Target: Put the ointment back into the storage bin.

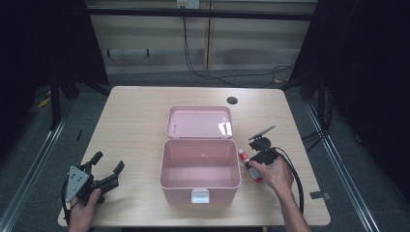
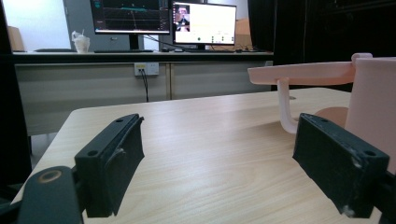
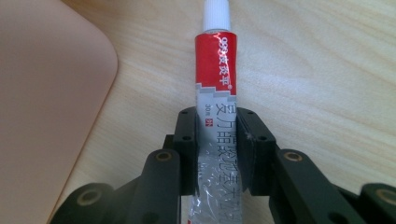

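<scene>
- Right hand-held gripper [image 3: 217,154] had its jaws clamped on the red-and-silver tube [image 3: 218,93], whose white cap pointed away from me.
- I saw that tube lying on the table [image 1: 135,111], just right of the open pink box [image 1: 200,186].
- Left hand-held gripper [image 2: 233,154] rested with jaws spread wide, holding nothing.

Black right gripper [image 3: 218,154] clamps a red-and-silver tube [image 3: 218,93], white cap at top centre, over the wooden table [image 3: 317,70]. A pink box [image 3: 46,93], apparently its corner, fills the frame's left.
</scene>
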Available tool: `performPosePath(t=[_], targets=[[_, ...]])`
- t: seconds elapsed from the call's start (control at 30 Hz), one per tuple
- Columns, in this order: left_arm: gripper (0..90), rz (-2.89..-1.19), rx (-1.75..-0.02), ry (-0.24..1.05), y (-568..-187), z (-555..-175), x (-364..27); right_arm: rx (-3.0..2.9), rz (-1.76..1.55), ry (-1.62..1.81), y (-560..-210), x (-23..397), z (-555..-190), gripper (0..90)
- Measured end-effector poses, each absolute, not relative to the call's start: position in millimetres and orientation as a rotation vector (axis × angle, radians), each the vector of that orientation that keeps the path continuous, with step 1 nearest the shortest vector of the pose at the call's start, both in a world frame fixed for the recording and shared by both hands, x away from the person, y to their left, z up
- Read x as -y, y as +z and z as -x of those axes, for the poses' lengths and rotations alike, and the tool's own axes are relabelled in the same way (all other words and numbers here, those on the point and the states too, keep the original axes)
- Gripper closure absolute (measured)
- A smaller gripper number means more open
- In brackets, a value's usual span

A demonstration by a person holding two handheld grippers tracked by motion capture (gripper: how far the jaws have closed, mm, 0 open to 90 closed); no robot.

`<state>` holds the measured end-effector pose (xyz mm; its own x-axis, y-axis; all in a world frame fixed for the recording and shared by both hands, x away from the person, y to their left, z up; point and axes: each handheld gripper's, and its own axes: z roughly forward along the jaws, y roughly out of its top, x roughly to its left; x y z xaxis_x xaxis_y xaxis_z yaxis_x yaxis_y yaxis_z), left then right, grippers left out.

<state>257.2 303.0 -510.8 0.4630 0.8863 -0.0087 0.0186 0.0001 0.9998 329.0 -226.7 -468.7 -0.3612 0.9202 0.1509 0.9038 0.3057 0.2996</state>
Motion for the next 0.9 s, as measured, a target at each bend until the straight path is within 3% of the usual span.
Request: performPosePath(t=[0.9], targets=[[15.8,-1.405,-0.863,0.835,-510.8,-257.4,-302.7,-2.581,-1.723,0.412,-459.9,233.6,-326.5,71.6]])
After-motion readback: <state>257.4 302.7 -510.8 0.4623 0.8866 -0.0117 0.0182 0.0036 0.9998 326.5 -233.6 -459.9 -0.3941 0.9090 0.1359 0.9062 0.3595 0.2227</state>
